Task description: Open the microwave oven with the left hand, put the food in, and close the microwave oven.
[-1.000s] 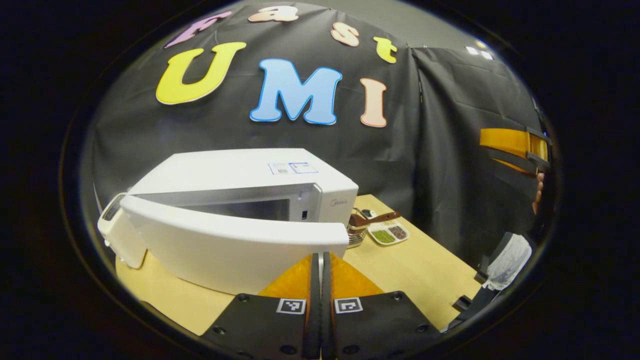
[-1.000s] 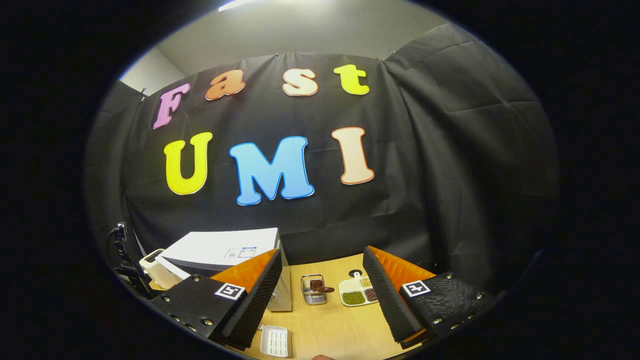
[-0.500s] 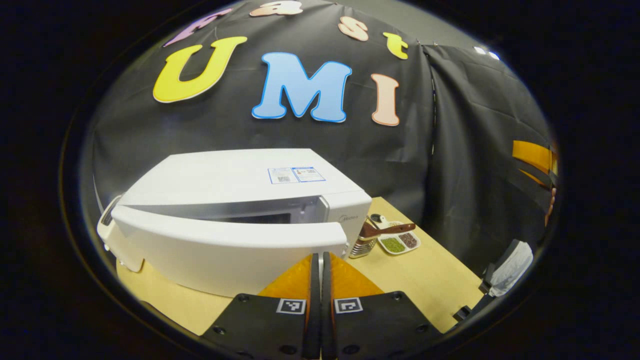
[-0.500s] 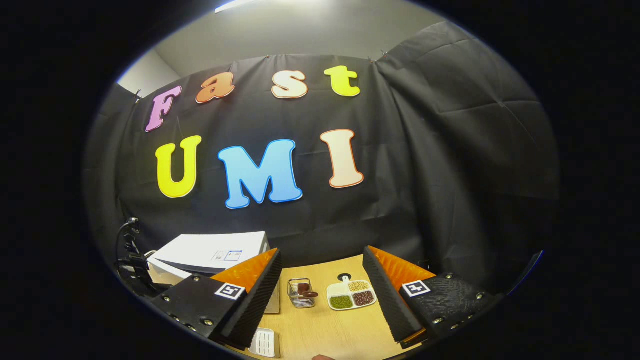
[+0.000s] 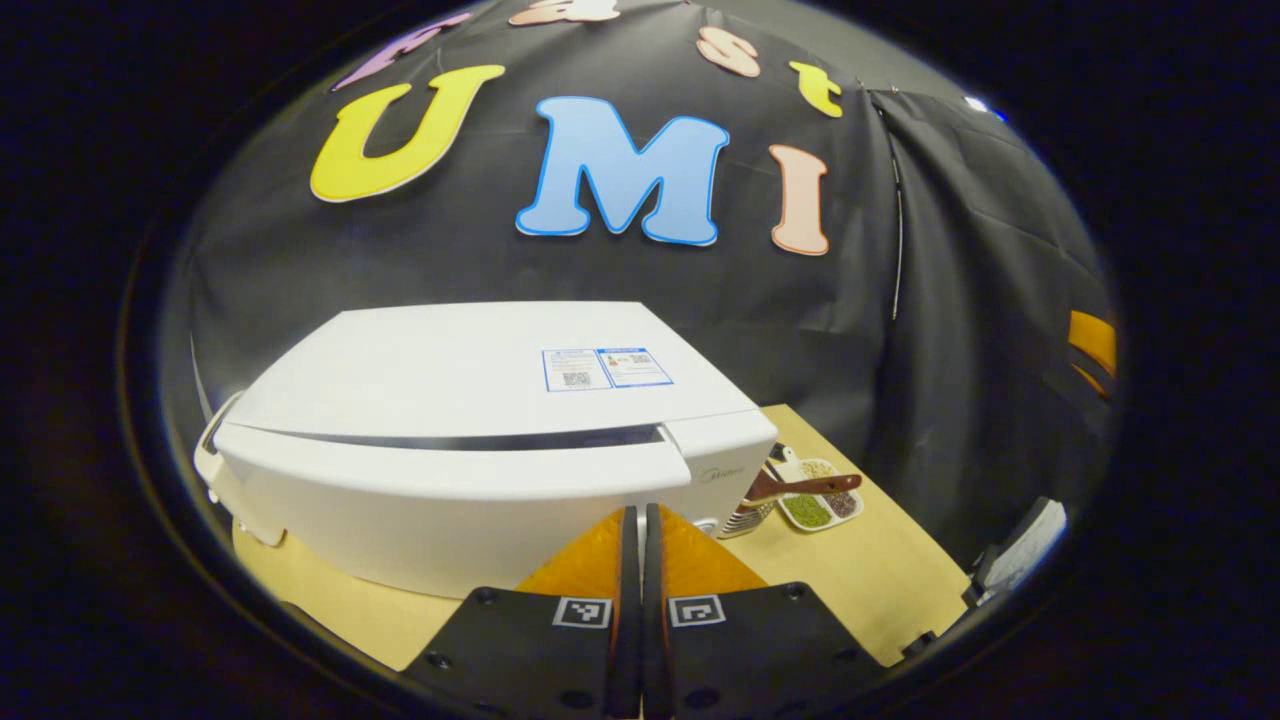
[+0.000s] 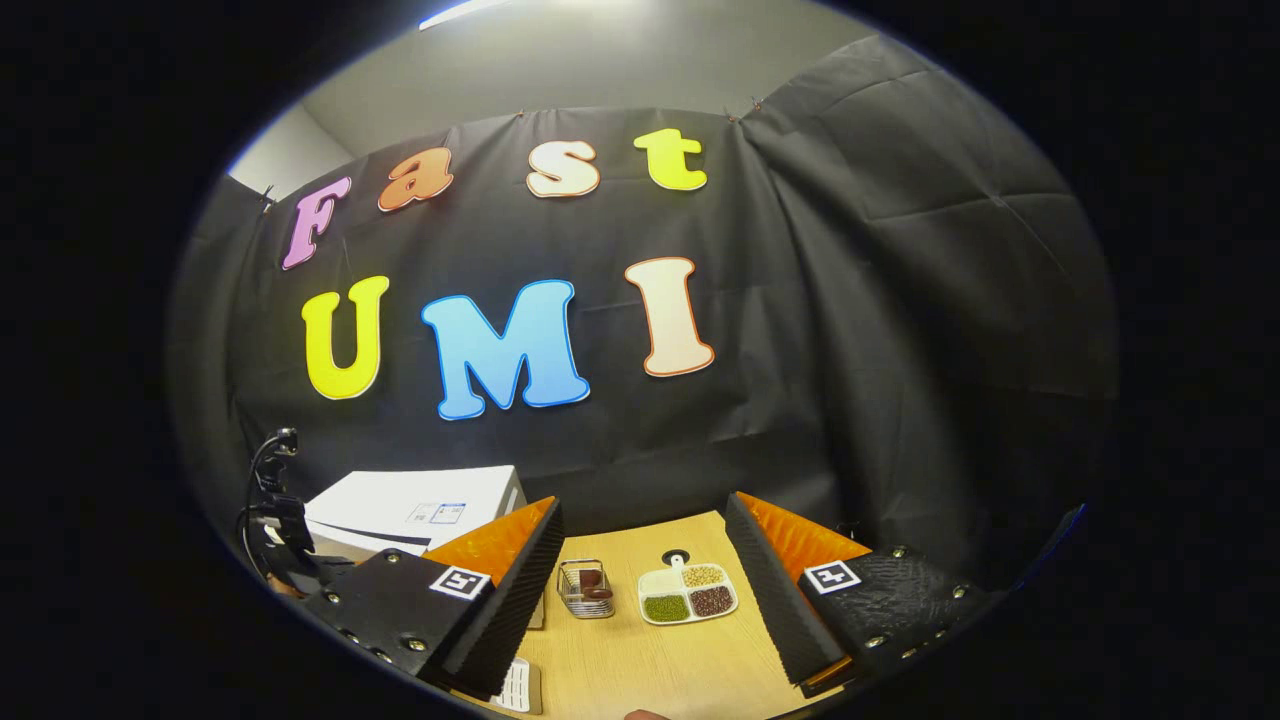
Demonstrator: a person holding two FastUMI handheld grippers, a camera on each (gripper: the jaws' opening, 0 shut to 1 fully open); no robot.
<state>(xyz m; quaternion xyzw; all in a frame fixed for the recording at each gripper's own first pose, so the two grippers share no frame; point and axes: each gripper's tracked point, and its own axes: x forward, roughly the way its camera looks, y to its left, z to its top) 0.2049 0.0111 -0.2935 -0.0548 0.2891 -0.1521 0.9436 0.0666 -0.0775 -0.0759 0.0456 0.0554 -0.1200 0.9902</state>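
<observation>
Two fingers pressed flat together on the left gripper [image 5: 640, 600], clenched on nothing, their tips right at the microwave door [image 5: 450, 500] — and that door has swung from well ajar a second ago to nearly flush, just a dark slit left along the top. Microwave [image 5: 480, 370] sits on the table [image 5: 860, 590]. Right gripper [image 6: 640, 590] hangs released, fingers spread, above a sectioned dish [image 6: 688, 594] and small wire basket [image 6: 585, 588]. Closing looks almost done — one last nudge needed.
</observation>
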